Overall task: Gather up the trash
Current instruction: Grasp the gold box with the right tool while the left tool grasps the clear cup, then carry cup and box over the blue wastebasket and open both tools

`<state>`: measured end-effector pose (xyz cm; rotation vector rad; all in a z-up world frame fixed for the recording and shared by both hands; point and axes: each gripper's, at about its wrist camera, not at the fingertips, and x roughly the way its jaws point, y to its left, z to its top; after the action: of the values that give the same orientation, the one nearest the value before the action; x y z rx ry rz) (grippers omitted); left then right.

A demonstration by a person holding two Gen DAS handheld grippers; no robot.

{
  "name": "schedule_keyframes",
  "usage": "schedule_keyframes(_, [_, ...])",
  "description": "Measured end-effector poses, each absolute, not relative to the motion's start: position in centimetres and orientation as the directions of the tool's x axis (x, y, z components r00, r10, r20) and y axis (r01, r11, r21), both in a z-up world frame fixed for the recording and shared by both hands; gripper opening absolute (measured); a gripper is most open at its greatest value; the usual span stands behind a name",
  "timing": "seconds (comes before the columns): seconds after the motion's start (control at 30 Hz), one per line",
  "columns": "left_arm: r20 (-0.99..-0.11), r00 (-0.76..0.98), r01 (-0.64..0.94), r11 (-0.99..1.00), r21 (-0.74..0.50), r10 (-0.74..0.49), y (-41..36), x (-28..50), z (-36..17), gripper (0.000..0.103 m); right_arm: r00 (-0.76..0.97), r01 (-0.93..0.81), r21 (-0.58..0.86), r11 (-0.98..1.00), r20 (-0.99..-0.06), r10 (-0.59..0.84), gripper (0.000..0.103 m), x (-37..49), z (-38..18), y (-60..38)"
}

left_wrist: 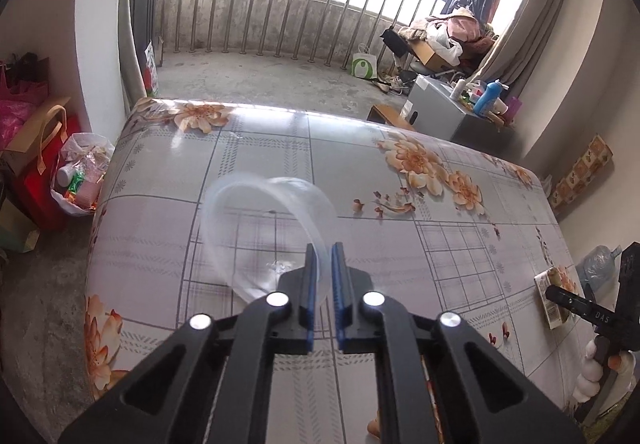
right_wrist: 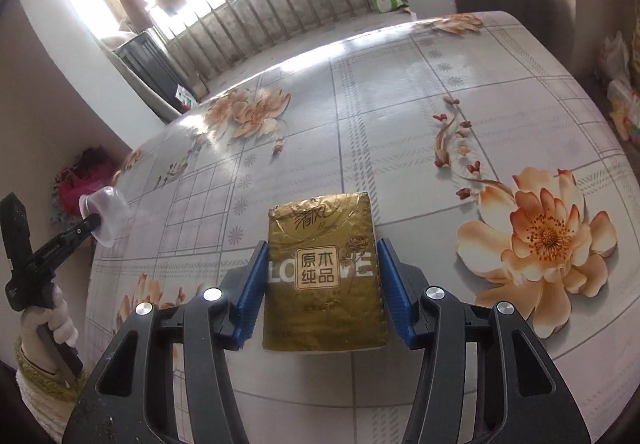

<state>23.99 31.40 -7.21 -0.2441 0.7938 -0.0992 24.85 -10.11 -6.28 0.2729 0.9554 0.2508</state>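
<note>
Trash is held in both our tools: the left tool (left_wrist: 324,272), nearly shut, pinches the clear plastic cup (left_wrist: 268,228) by its wall at frame centre; the right tool (right_wrist: 320,284), half open, grips the gold tissue packet (right_wrist: 324,276), ready for carrying. A floral-clothed surface (right_wrist: 400,92) lies beneath; a trash bag (left_wrist: 82,176) waits at left by the balcony railing (left_wrist: 280,4).

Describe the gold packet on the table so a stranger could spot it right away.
Start at the floral tablecloth covering the table. Near its front edge, a flat gold tissue packet sits between the right hand-held gripper pads. It alone is shiny gold, with a square label of Chinese characters.
</note>
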Motion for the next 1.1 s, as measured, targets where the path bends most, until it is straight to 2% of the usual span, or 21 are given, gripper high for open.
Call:
schedule_keyframes(0.47, [-0.691,0.663,0.179,0.957,-0.229,-0.289,23.4,17.8,-4.1,0.005,0.551,-0.085,0.388,0.918,-0.749,0.368,0.05,21.3,-7.1,-11.1])
schedule_keyframes(0.77, [-0.695,0.66,0.265,0.954,-0.138,-0.284,17.3,14.0,-2.9,0.005,0.56,-0.08,0.443,0.893,-0.721,0.408,0.05,18.8,-6.0,-13.4])
schedule_keyframes(1.1, [-0.684,0.647,0.384,0.919,-0.089,-0.337,9.6,11.9,-0.7,0.005,0.636,-0.06,0.53,0.846,-0.633,0.442,0.05,15.2,-3.7,-19.5])
